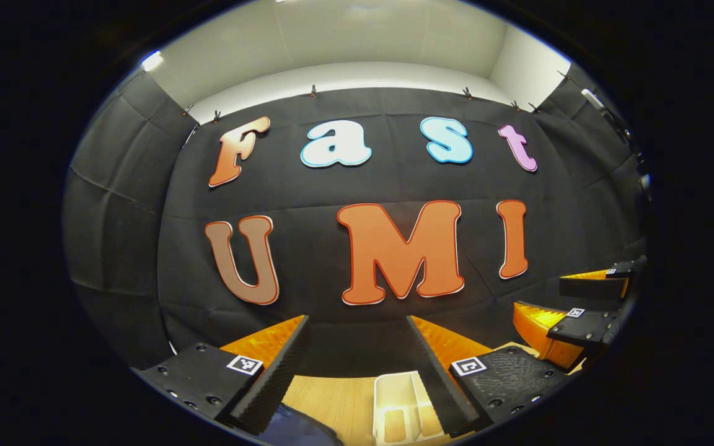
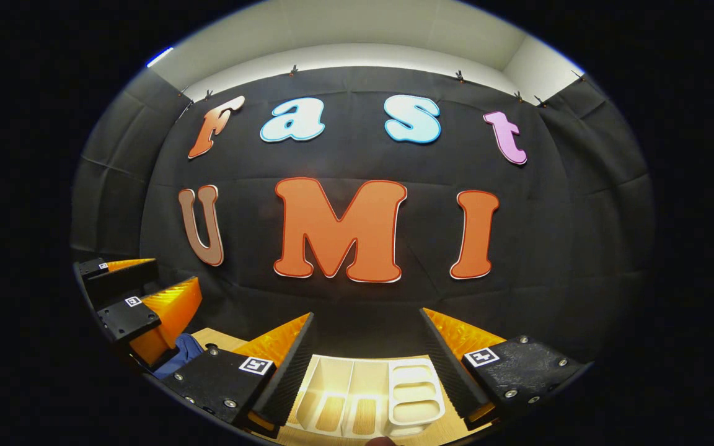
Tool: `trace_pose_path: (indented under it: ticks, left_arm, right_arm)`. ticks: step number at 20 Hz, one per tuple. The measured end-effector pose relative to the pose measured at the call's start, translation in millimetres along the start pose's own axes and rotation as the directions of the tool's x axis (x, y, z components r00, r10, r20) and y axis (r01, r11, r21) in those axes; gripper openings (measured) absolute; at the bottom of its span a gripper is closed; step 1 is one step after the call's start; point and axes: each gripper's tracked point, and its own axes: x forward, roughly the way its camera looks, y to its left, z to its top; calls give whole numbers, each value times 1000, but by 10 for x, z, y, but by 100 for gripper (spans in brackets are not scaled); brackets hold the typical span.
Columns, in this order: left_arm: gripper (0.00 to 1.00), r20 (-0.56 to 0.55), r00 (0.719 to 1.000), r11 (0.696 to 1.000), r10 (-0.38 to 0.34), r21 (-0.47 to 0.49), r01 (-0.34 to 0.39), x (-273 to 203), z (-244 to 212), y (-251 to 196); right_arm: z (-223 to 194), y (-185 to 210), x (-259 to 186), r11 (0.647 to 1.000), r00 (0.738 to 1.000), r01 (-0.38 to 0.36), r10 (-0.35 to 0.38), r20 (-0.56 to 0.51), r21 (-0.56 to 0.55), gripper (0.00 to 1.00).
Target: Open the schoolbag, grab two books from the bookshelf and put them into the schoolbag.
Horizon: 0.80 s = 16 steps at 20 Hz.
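Observation:
A white bookshelf rack with upright dividers stands on the wooden table, low between my right gripper's open fingers; wood shows through its slots. In the left gripper view the same rack sits near the right finger of my open left gripper. A dark blue schoolbag peeks in at the bottom edge, and its blue fabric lies under the left gripper in the right gripper view. Both grippers are raised, side by side, and hold nothing. The right gripper appears open at the right.
The wooden table runs up to the booth's black cloth wall right behind the rack. A pale wall and ceiling show above the cloth.

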Motion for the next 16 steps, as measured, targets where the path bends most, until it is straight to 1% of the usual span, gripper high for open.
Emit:
trace_pose_path:
  ticks: [5, 8, 11, 13, 16]
  left_arm:
    - [94, -13, 1000, 999, -7, 43, 7, -8, -33, -40]
    - [94, -14, 1000, 999, -8, 45, 9, -17, -43, -40]
    - [93, -22, 1000, 999, 1, 51, 0, -10, -55, -11]
    - [94, -21, 1000, 997, 9, 78, -8, -11, -37, 20]
    - [93, -10, 1000, 997, 0, 77, 1, -5, -16, -19]
  right_arm:
    - [-19, -47, -8, 1000, 1000, 16, -16, -8, 5, 96]
    - [-11, -50, -4, 1000, 1000, 20, -20, -8, 13, 96]
    - [-8, -83, -1, 1000, 1000, 30, -30, -5, 3, 96]
    - [-27, -80, -3, 1000, 999, 30, -30, -13, 3, 96]
    - [7, -100, -14, 999, 999, 38, -38, -2, 0, 96]
